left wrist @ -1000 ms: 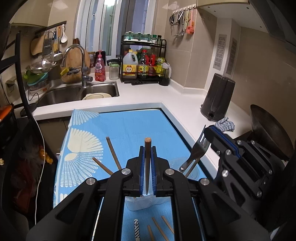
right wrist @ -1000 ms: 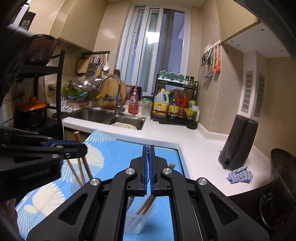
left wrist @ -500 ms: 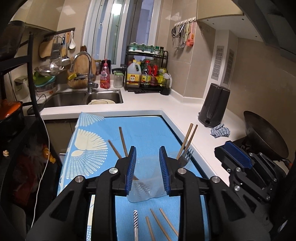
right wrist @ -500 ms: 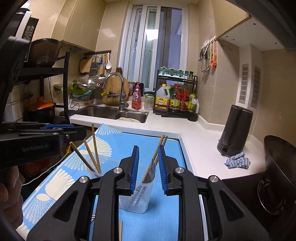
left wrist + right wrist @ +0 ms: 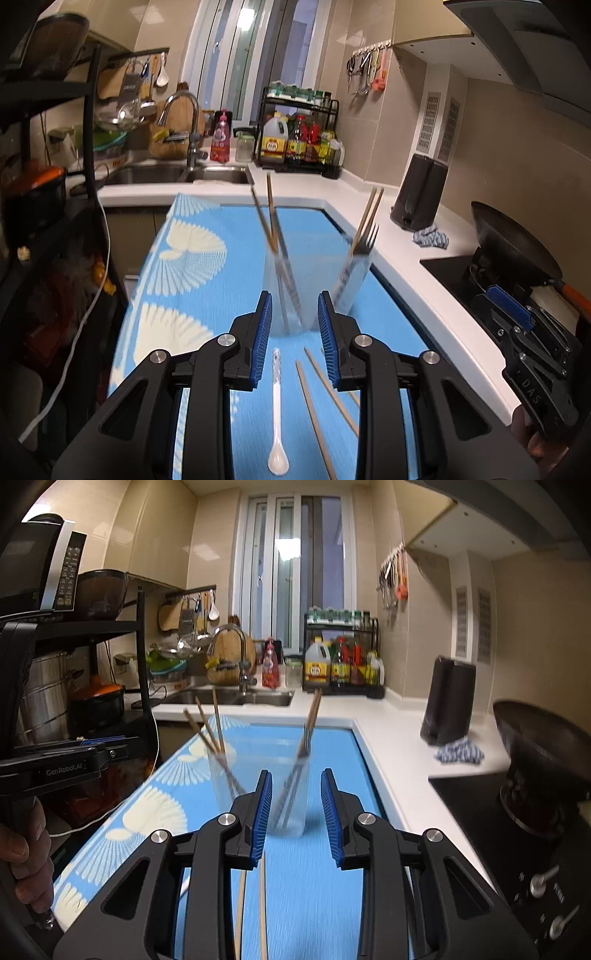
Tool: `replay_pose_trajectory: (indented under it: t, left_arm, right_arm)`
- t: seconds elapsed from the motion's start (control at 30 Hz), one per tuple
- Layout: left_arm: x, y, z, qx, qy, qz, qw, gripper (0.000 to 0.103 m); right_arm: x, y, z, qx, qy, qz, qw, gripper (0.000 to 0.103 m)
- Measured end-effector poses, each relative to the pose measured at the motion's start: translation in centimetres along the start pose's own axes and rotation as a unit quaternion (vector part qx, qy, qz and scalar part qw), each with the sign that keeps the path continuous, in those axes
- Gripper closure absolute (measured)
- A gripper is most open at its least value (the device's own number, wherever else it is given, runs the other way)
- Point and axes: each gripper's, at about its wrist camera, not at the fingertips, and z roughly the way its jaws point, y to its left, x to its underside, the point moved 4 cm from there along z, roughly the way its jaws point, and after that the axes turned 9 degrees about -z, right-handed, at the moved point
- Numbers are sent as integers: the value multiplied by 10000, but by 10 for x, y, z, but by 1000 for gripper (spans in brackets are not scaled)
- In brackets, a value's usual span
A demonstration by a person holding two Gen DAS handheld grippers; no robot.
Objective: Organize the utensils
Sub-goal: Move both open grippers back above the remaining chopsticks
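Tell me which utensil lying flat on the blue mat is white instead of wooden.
The white spoon, lying lengthwise between the left gripper's fingers, bowl end nearest the camera. The loose chopsticks to its right are plain brown wood.

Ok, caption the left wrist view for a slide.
Open left gripper above white spoon and loose chopsticks, facing the clear utensil holder.
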Motion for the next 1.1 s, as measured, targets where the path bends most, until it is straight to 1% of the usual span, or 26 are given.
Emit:
replay_pose_trajectory:
  t: [0.07, 0.13, 0.23, 0.33, 0.43, 0.6, 0.7, 0.8, 1.0, 1.1]
  left_arm:
    - [18, 8, 1, 19, 63, -91, 9999, 77]
    - [39, 17, 5, -49, 114, -153, 9998, 77]
    - [69, 26, 9, -60, 272, -306, 9991, 77]
    - [105, 23, 13, -56, 408, -230, 9989, 77]
    - [137, 20, 12, 24, 532, -333, 9980, 78]
    - [176, 2, 12, 55, 728, -161, 9972, 78]
    - [185, -3, 12, -67, 689, 12, 9976, 78]
    - [189, -3, 13, -190, 669, 59, 9976, 78]
    - [196, -7, 15, -321, 659, 171, 9972, 78]
    - [199, -9, 16, -416, 633, 234, 9969, 79]
  right_arm:
    - [19, 1, 0, -6, 151, 43, 9999, 75]
    - [37, 1, 1, -14, 277, 90, 9996, 75]
    - [68, 2, 6, -73, 578, 193, 9981, 75]
    - [96, 6, 10, -99, 797, 221, 9965, 75]
    - [122, 11, 15, -217, 1050, 328, 9937, 75]
    - [144, 15, 18, -330, 1212, 352, 9915, 75]
    - [151, 19, 19, -403, 1281, 372, 9902, 75]
    - [156, 25, 19, -486, 1330, 353, 9893, 75]
    - [164, 36, 20, -663, 1415, 227, 9874, 75]
    - [169, 40, 22, -666, 1477, 146, 9867, 75]
